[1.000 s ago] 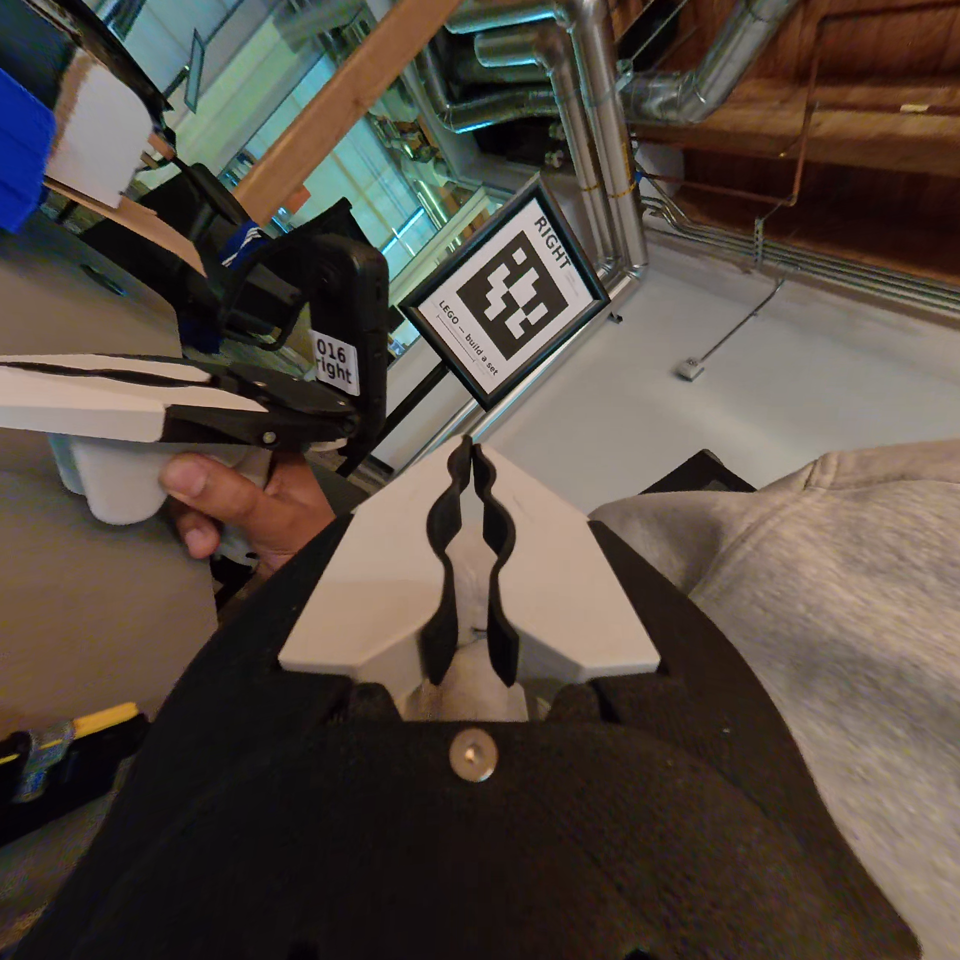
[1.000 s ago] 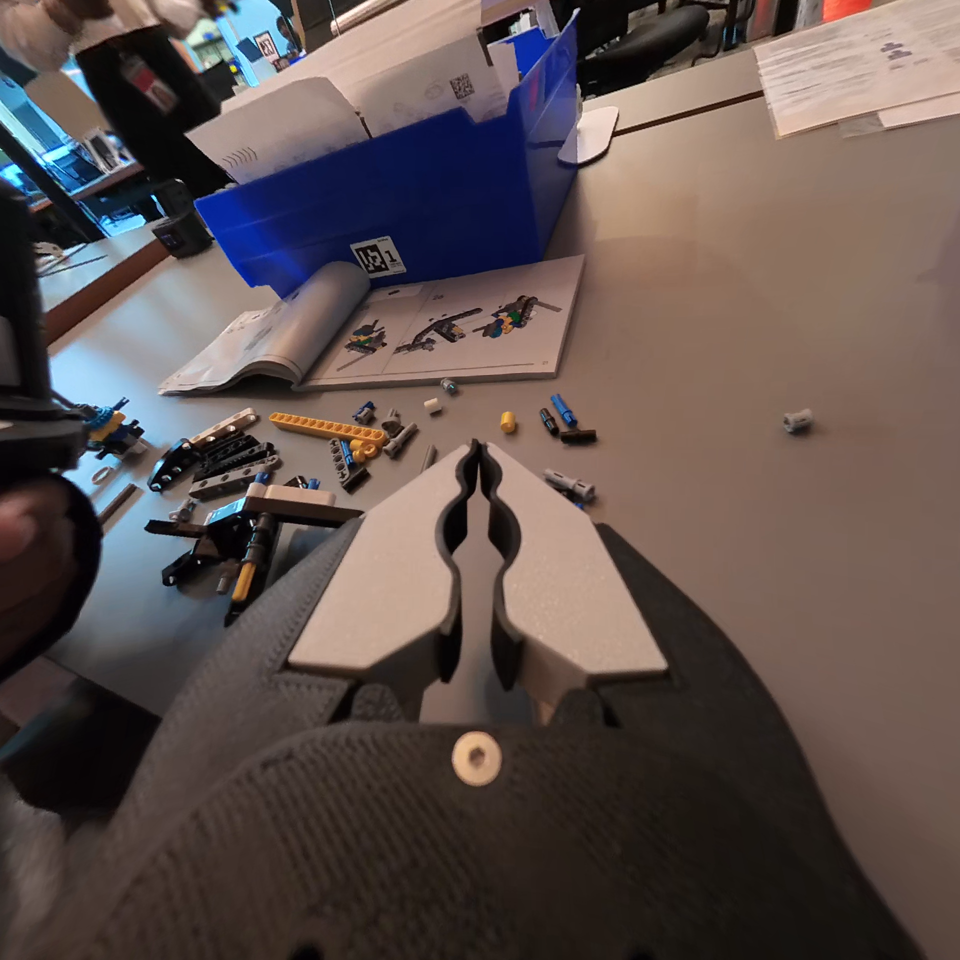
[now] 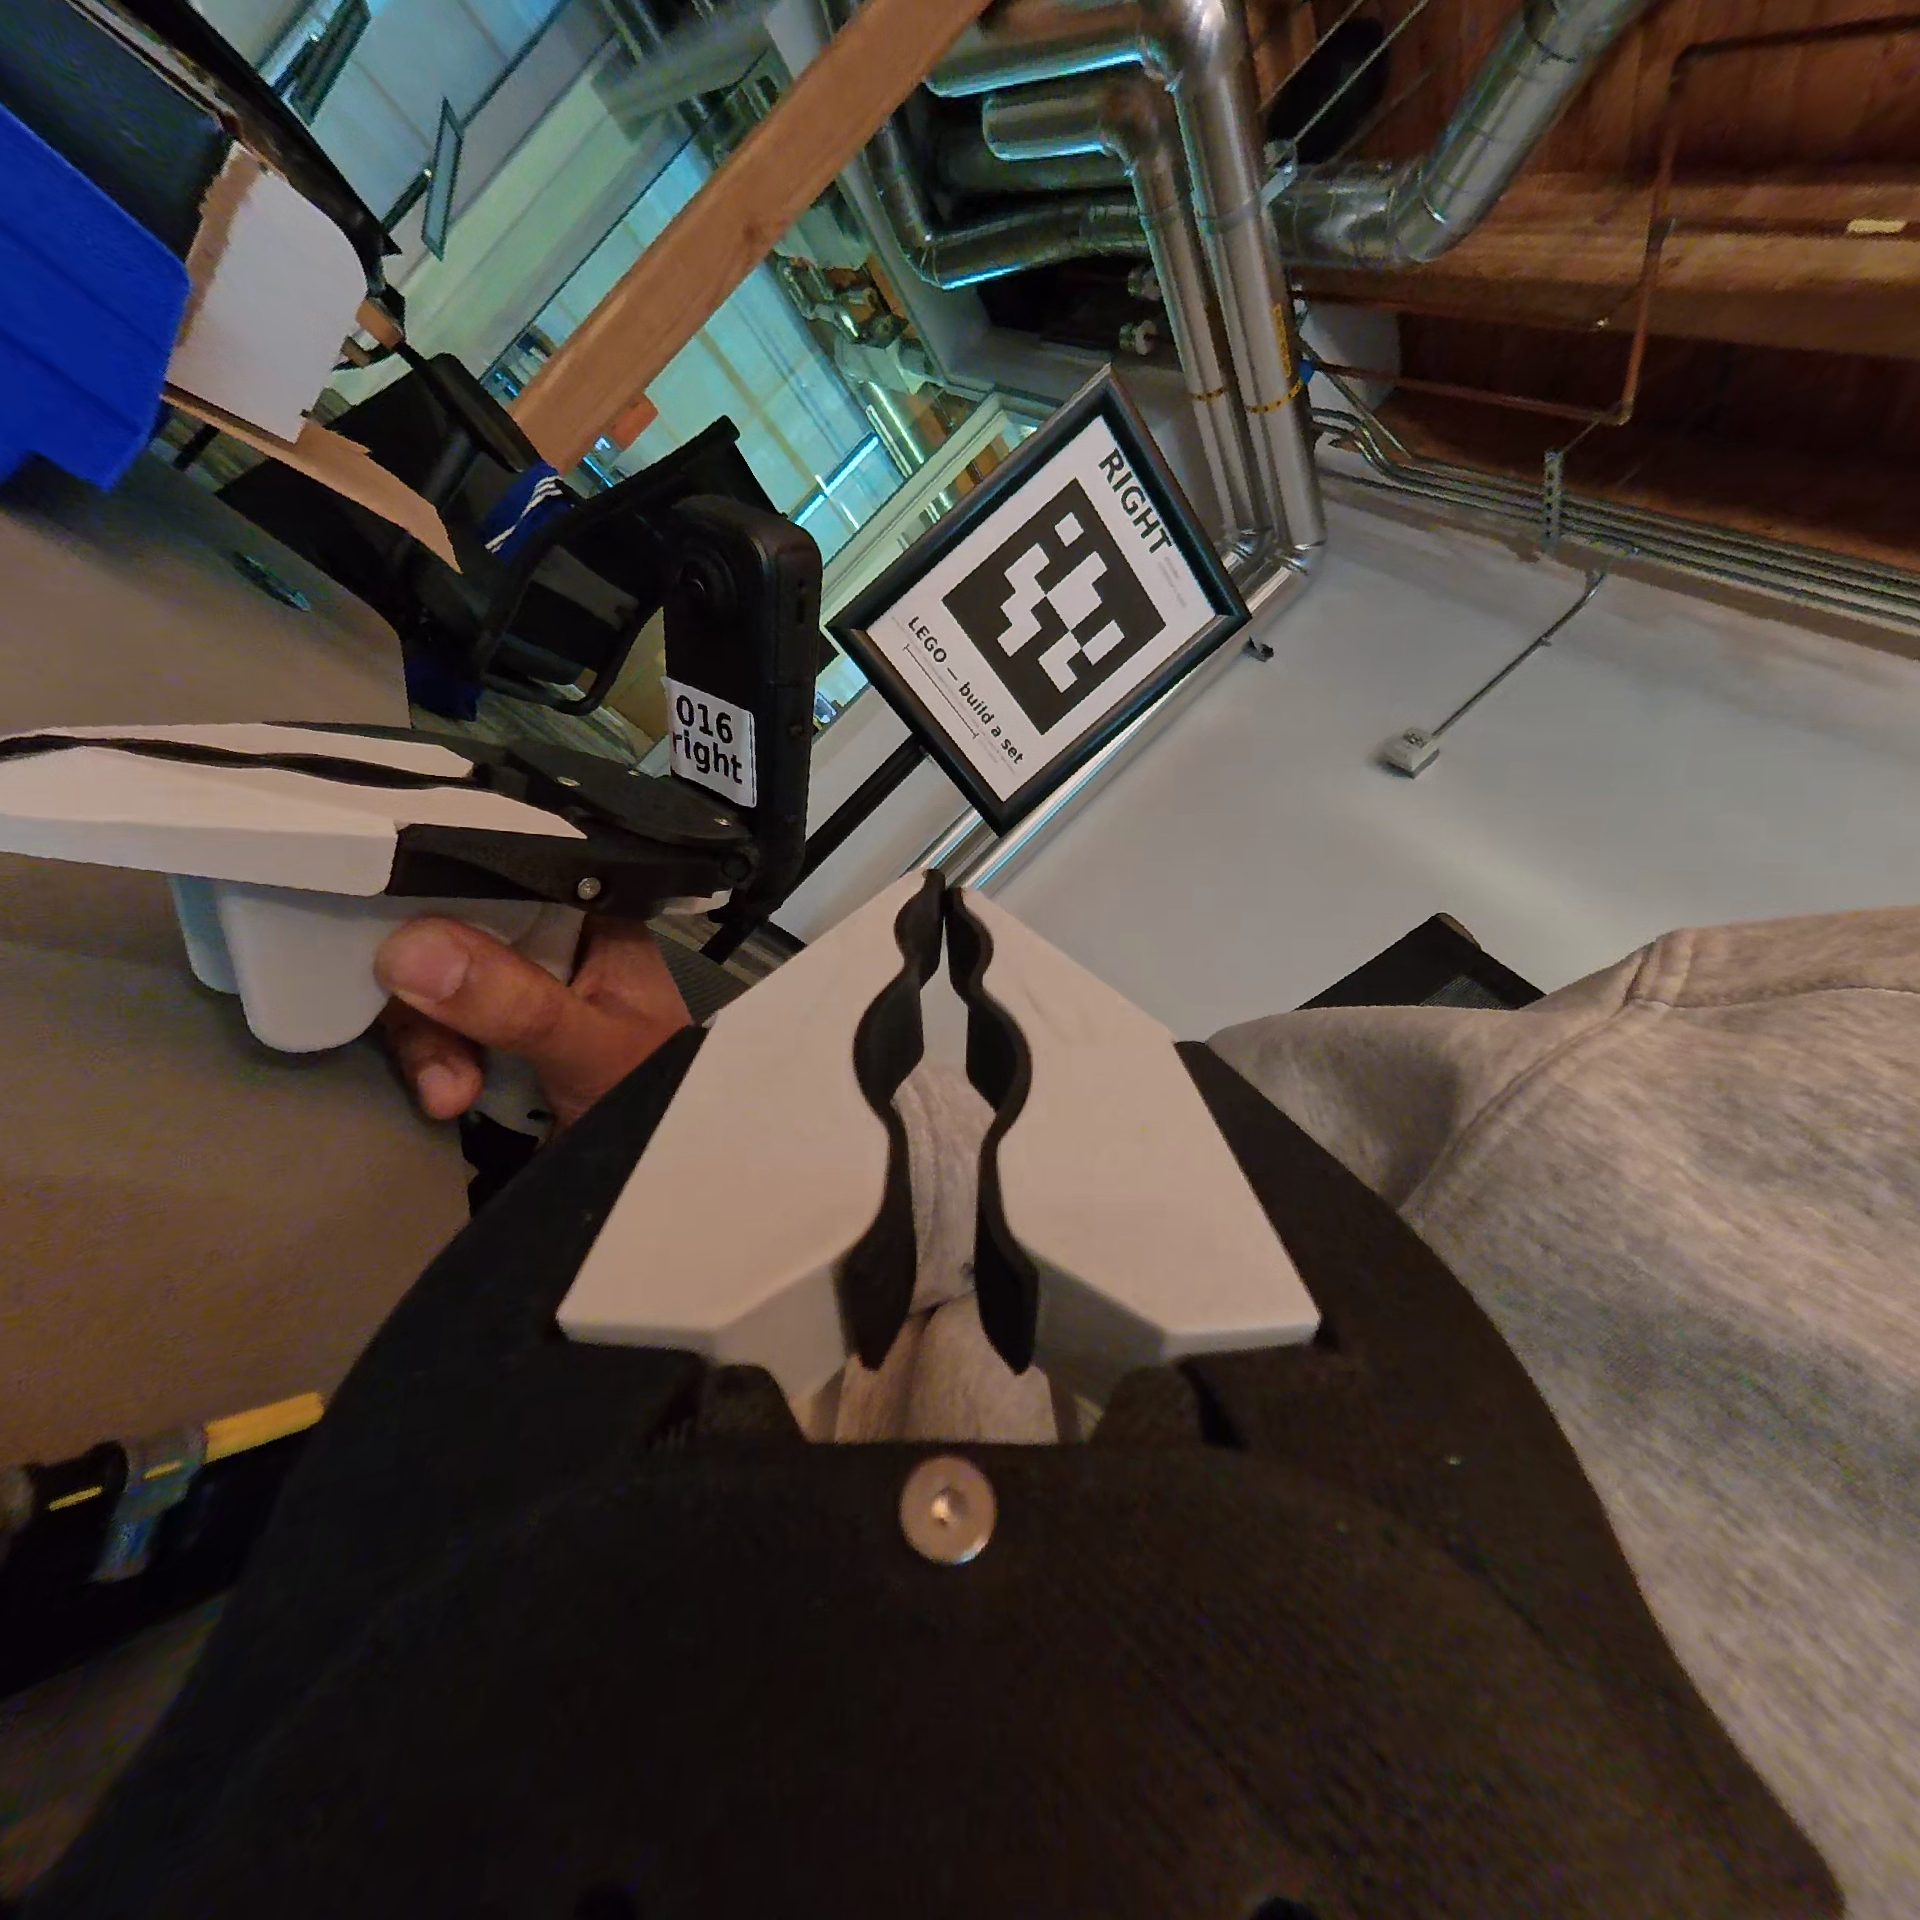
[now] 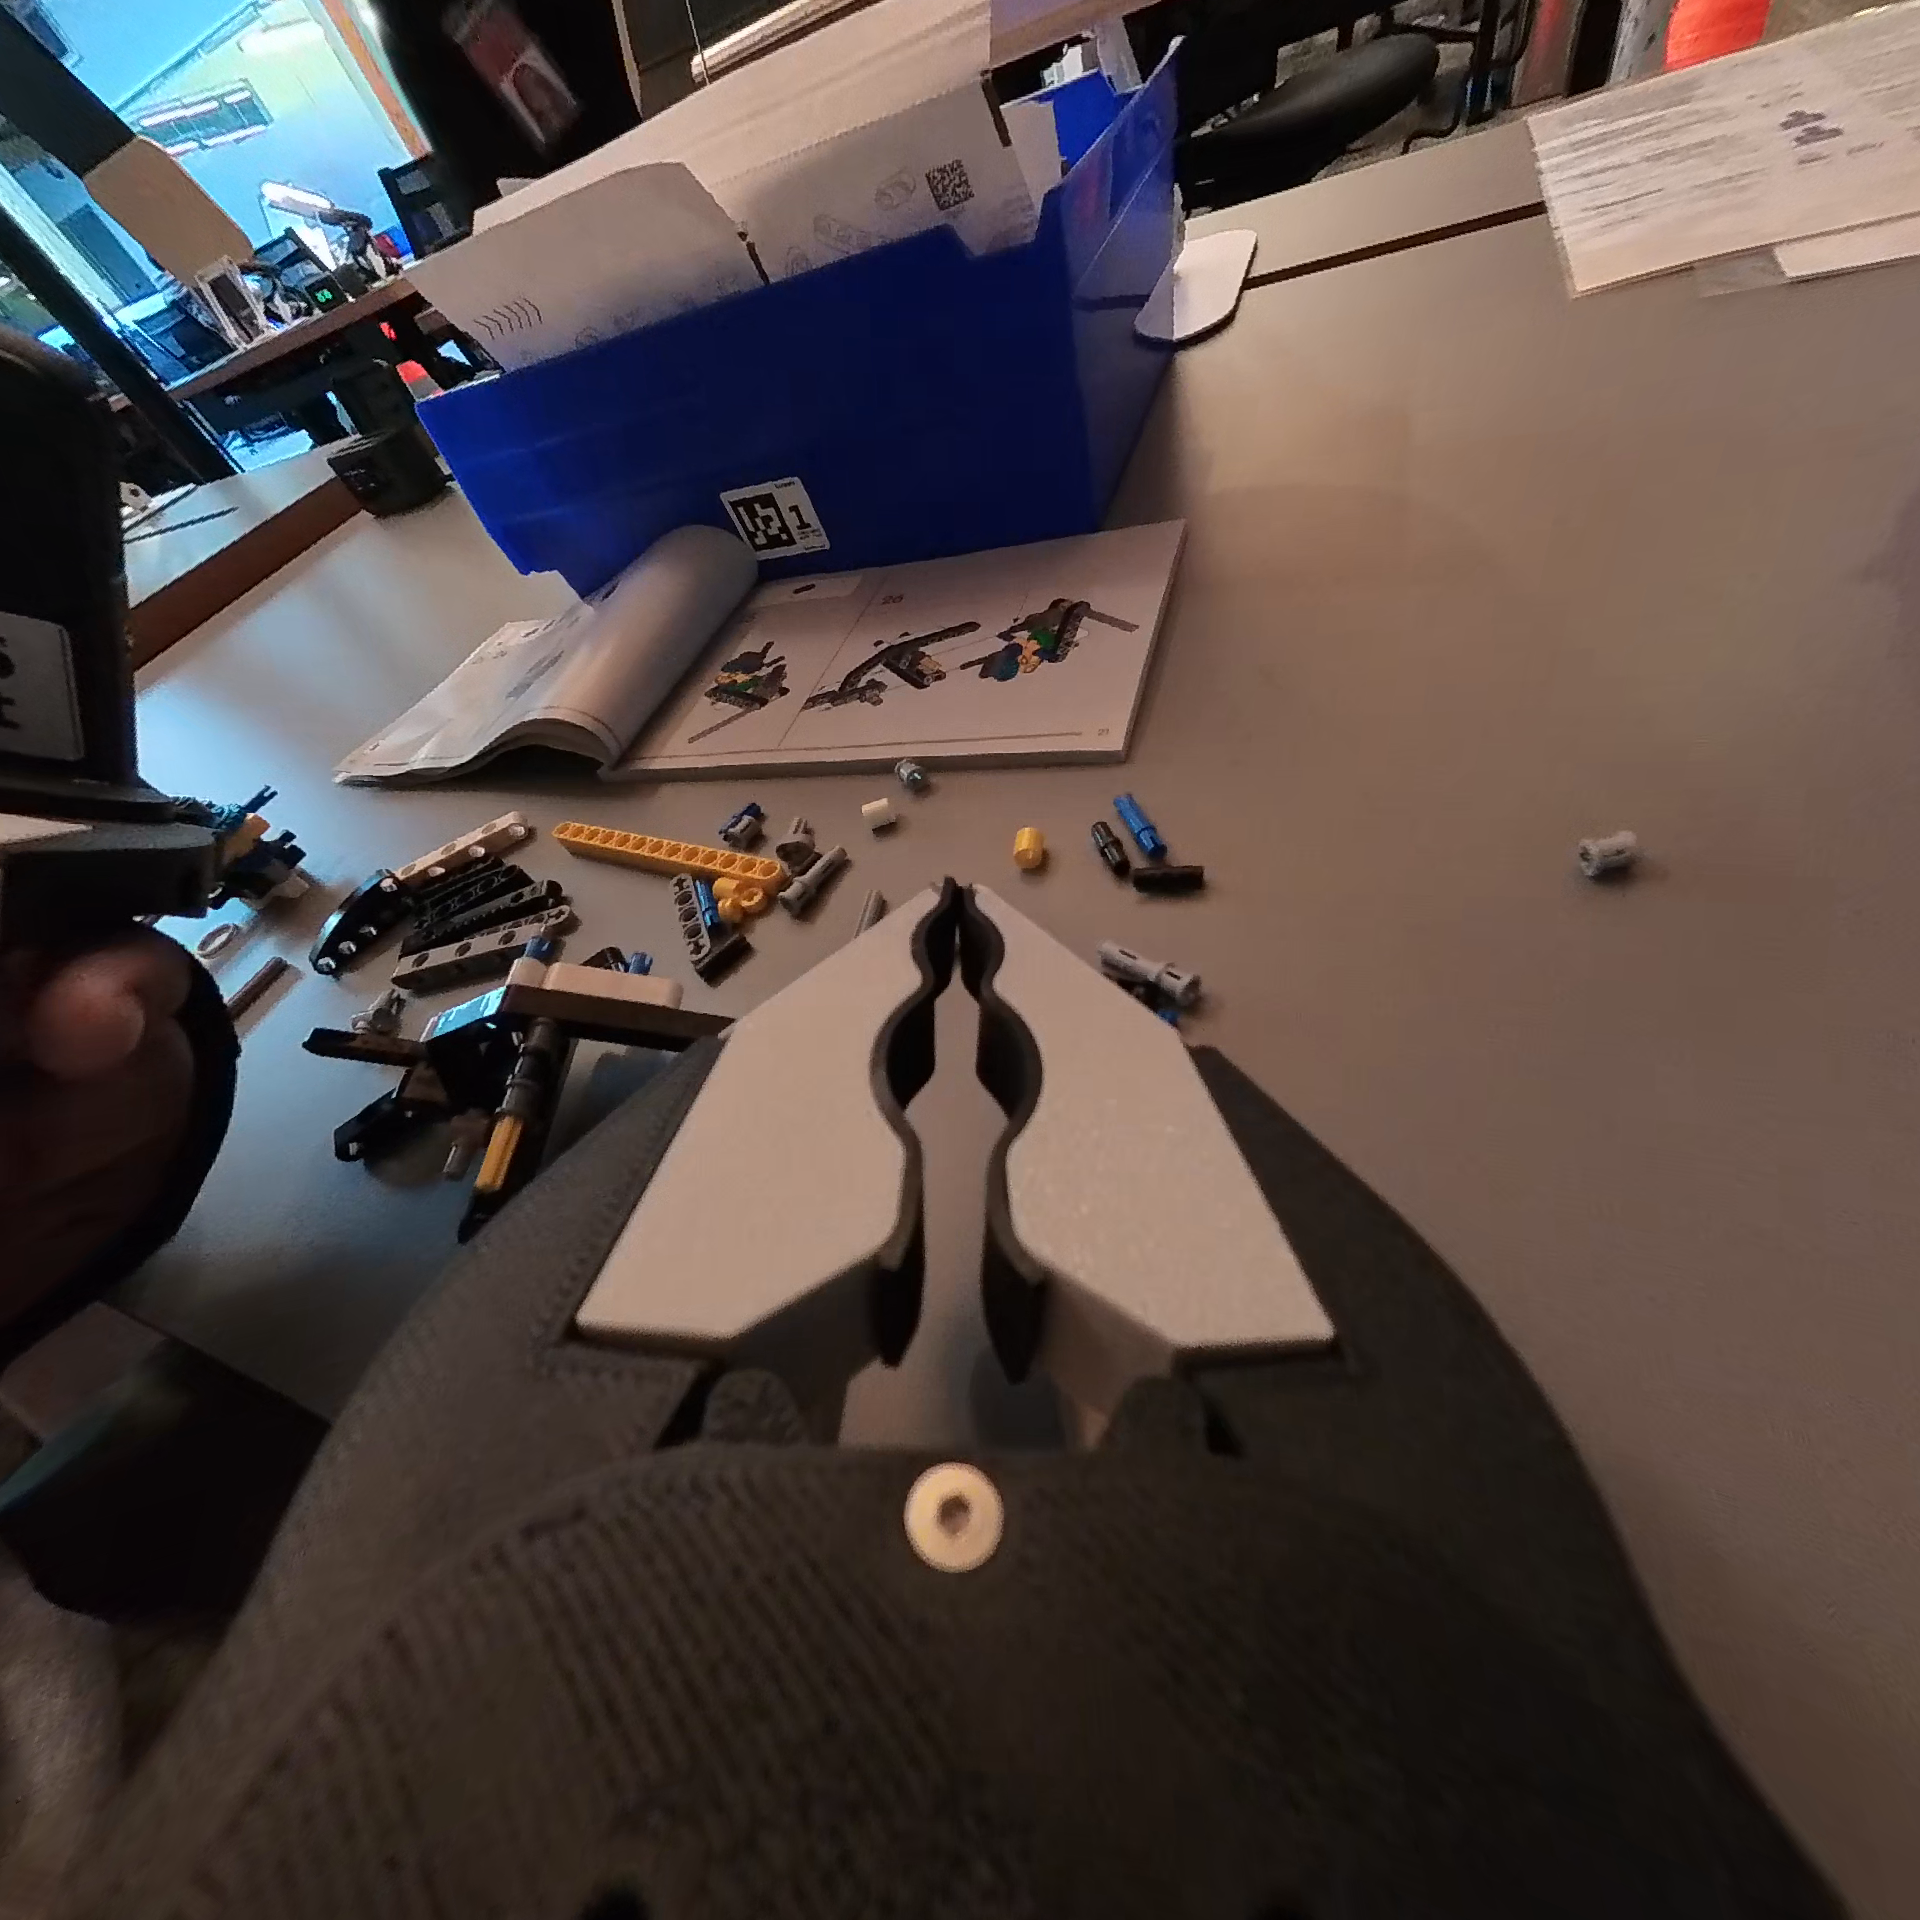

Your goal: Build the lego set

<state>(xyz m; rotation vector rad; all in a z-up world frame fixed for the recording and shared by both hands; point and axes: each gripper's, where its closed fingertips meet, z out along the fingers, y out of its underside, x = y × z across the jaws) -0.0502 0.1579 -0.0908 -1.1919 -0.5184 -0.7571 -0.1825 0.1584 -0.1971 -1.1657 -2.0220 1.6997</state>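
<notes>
In the right wrist view, loose lego parts lie on the grey table (image 4: 1455, 623): a long yellow beam (image 4: 665, 847), black beams (image 4: 468, 920), a small yellow piece (image 4: 1027, 847), a blue pin (image 4: 1138, 821) and a lone grey connector (image 4: 1608, 854). A partly built black, white and yellow assembly (image 4: 509, 1049) lies at the near left. The open instruction booklet (image 4: 883, 665) lies beyond them. My right gripper (image 4: 954, 896) is shut and empty above the parts. My left gripper (image 3: 940, 894) is shut and empty, pointing up away from the table.
A blue bin (image 4: 831, 416) with white card inside stands behind the booklet. Papers (image 4: 1714, 177) lie at the far right. The left gripper's black body (image 4: 52, 582) fills the left edge. A framed marker sign (image 3: 1039, 613) and a grey sleeve (image 3: 1558, 1247) show in the left wrist view, with the right gripper's white fingers (image 3: 208, 821) held by a hand. The tips of one gripper are about 15 cm away from the tips of the other. Measured from the fingertips, the lone grey connector (image 4: 1608, 854) is 12 cm or so from the right gripper and 25 cm from the left.
Nothing of note: both grippers stay shut and nearly still, and both views shift only slightly.
</notes>
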